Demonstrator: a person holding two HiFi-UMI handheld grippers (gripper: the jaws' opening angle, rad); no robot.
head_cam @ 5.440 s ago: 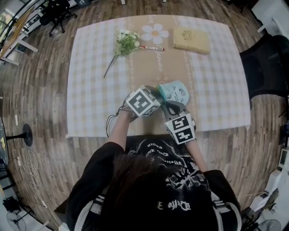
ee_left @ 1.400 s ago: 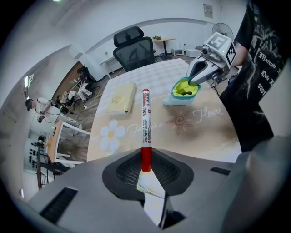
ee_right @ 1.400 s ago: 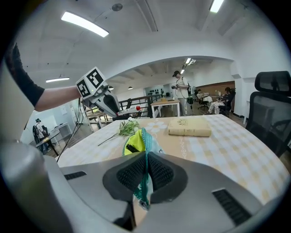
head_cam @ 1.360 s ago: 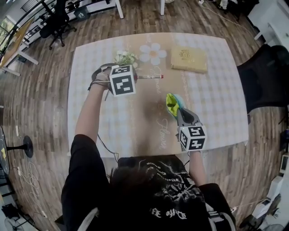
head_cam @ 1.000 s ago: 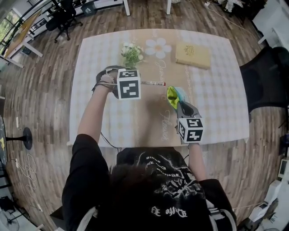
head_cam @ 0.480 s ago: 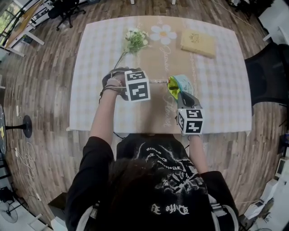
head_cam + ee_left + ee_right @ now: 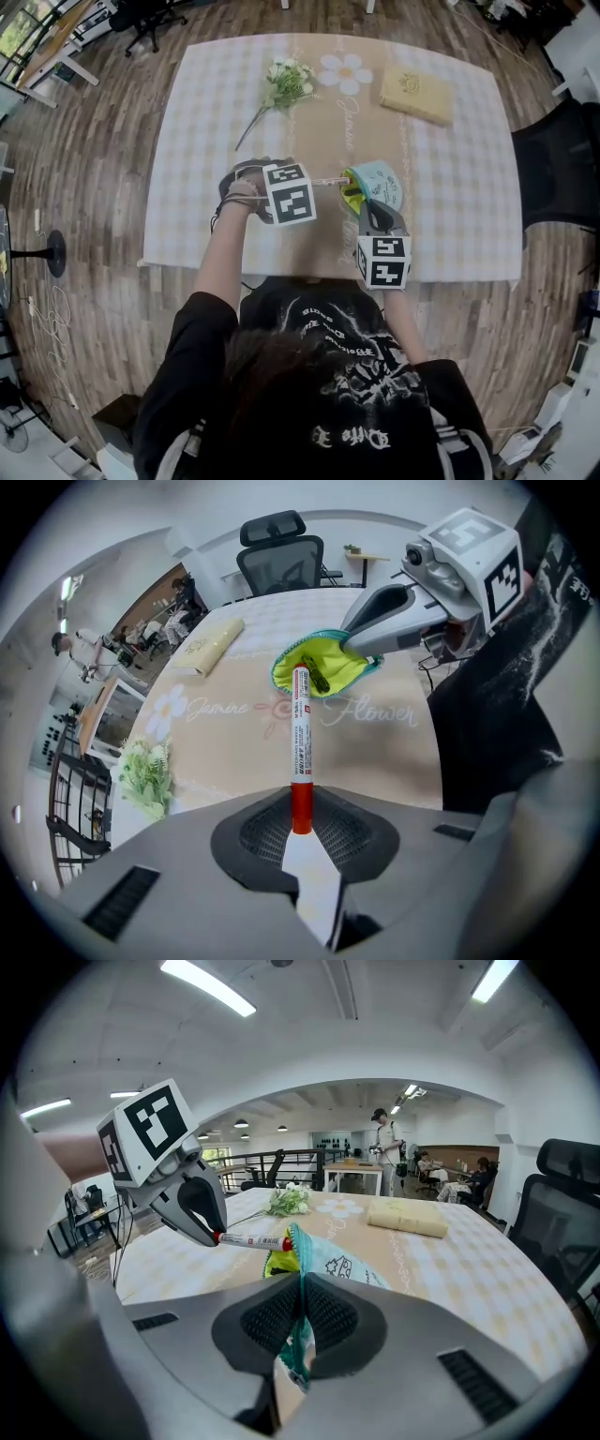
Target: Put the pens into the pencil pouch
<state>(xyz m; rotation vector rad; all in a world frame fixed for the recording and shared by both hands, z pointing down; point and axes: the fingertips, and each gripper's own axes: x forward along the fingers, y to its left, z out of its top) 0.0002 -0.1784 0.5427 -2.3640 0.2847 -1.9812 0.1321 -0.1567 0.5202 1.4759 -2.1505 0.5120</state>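
Observation:
My left gripper (image 7: 315,183) is shut on the red cap end of a white marker pen (image 7: 301,742). The pen's far tip sits at the mouth of the pencil pouch (image 7: 323,670). The mouth is held open and shows a yellow-green lining with a dark pen (image 7: 319,679) lying inside. My right gripper (image 7: 302,1321) is shut on the teal zipper edge of the pouch (image 7: 328,1265) and holds it up off the table. In the head view the pen (image 7: 330,181) bridges the gap between the left gripper and the pouch (image 7: 375,183).
A bunch of white flowers (image 7: 283,84) and a flat yellow box (image 7: 417,94) lie at the far side of the checked tablecloth (image 7: 197,187). A black office chair (image 7: 562,159) stands at the table's right. A person stands far off in the room (image 7: 380,1138).
My left gripper has carried the pen down and to the right, from near the flowers to the pouch's mouth. The right gripper with the pouch has shifted slightly toward the table's near edge.

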